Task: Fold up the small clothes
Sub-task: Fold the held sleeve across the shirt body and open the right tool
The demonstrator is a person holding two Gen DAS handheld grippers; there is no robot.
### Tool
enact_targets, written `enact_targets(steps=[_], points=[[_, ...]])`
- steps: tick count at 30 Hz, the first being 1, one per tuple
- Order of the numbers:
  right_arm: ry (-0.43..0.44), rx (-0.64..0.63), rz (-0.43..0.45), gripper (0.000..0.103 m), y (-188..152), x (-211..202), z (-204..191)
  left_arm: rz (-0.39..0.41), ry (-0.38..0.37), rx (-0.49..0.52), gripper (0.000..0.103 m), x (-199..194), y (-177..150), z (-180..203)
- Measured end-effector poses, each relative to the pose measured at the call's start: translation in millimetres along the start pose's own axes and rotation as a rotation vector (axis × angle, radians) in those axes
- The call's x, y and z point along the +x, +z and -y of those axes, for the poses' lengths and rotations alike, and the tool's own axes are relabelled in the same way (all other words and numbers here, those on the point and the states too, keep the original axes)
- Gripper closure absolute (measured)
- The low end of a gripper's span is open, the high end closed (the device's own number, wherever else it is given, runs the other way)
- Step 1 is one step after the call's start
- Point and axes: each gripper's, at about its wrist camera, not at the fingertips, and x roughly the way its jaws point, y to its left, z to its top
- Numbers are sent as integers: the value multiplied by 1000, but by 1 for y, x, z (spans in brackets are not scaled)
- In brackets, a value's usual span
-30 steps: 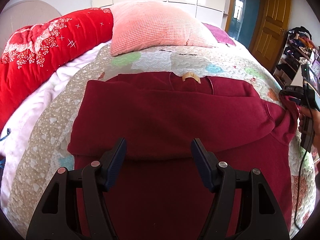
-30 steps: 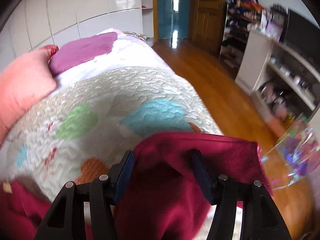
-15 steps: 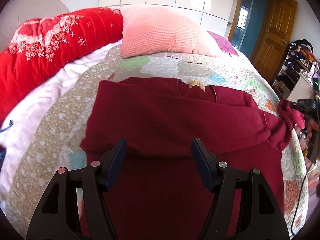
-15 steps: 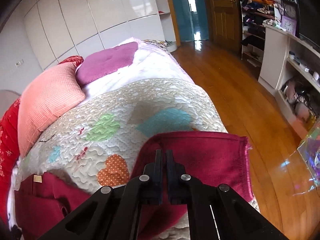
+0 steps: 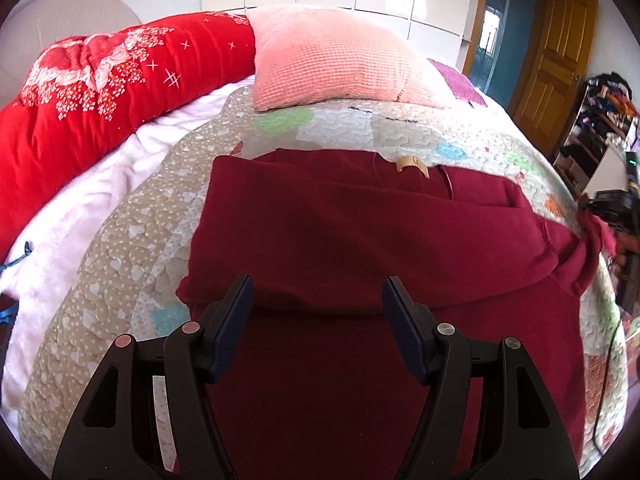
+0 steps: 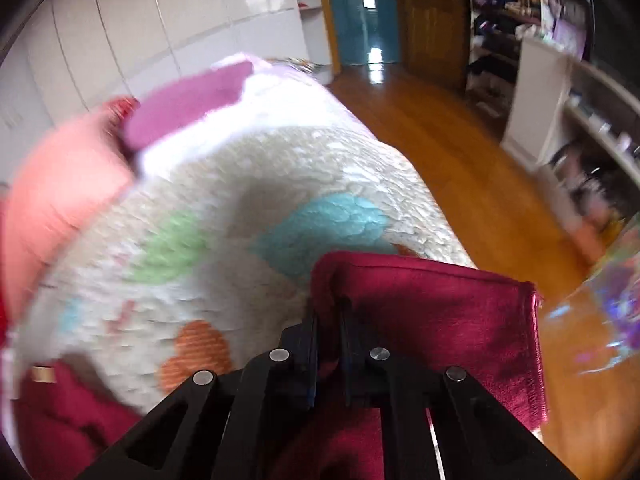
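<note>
A dark red sweatshirt [image 5: 360,240] lies on the quilted bed, one sleeve folded across its body, a tan neck label [image 5: 412,164] at the far edge. My left gripper [image 5: 316,300] is open and empty, hovering over the garment's lower part. My right gripper [image 6: 328,312] is shut on the dark red sleeve cuff [image 6: 432,304] and holds it lifted over the bed's right side. The right gripper also shows at the far right of the left wrist view [image 5: 612,208], with the cuff in it.
A pink pillow [image 5: 340,60] and a red duvet [image 5: 100,84] lie at the head of the bed. A patchwork quilt [image 5: 132,240] covers the bed. Wooden floor [image 6: 460,140], shelves [image 6: 580,100] and a door stand to the right.
My right gripper shut on the sleeve cuff and has lifted and shifted it, the view now blurred. My left gripper moved slightly, staying open over the sweatshirt.
</note>
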Motion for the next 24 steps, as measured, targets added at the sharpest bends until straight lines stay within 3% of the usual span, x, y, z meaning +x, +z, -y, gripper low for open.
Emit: enact_targets(steps=[3,6,9,11,13,15,17,19,24], points=[[133,-24,82,95,2,-44,-7,21,-3,-38,36,-7,5,-11],[333,-121,160,95,-3,-101,-44,39,-10,-91,36,-16,11,-26],[506,-314,176,95,-25,-141,-111,53,-9,-137,36,-23,15,-39],[606,-467,154,95,-60,-153,-166,65,1,-156,36,-27,16,-46],[656,-548,113,95,-97,-147,-202,65,20,-161,36,-27,15,-51],[642,-630,59,95,-136,-127,-231,56,26,-157,36,-26,13,-55],[619,-688,-68,86,-171,-93,-252,48,33,-155,36,-24,11,-59],[630,-663,-172,68,-195,-76,-251,45,31,-153,36,-22,9,-62],[630,-620,-129,61,-189,-97,-223,35,-5,-158,36,-10,17,-58]])
